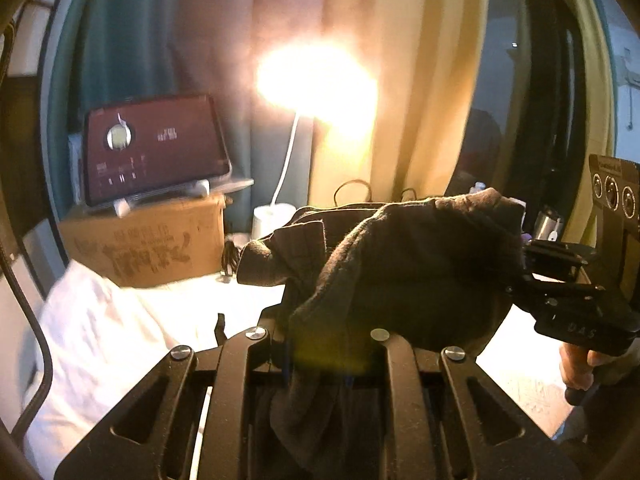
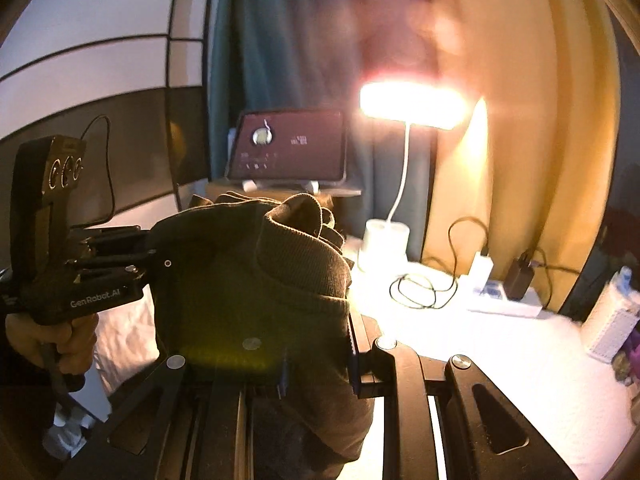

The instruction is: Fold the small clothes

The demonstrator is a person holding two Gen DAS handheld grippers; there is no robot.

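Garment (image 1: 420,264) hanging bunched between left gripper (image 1: 320,356) and right gripper (image 2: 276,360), both clamping its edges, probably for spreading over the bed (image 2: 500,340).

My left claw (image 2: 154,258) is matte black, lettered "GenRobot.AI", with three round lenses on a block above. My right claw (image 1: 520,264) matches it. Silver screw heads dot the slotted black linkage arms.

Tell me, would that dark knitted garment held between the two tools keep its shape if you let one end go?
Probably not. The dark garment sags and bunches between both grippers, so it looks floppy. Its ribbed knit suggests it's light and unlikely to slip from the fingers.
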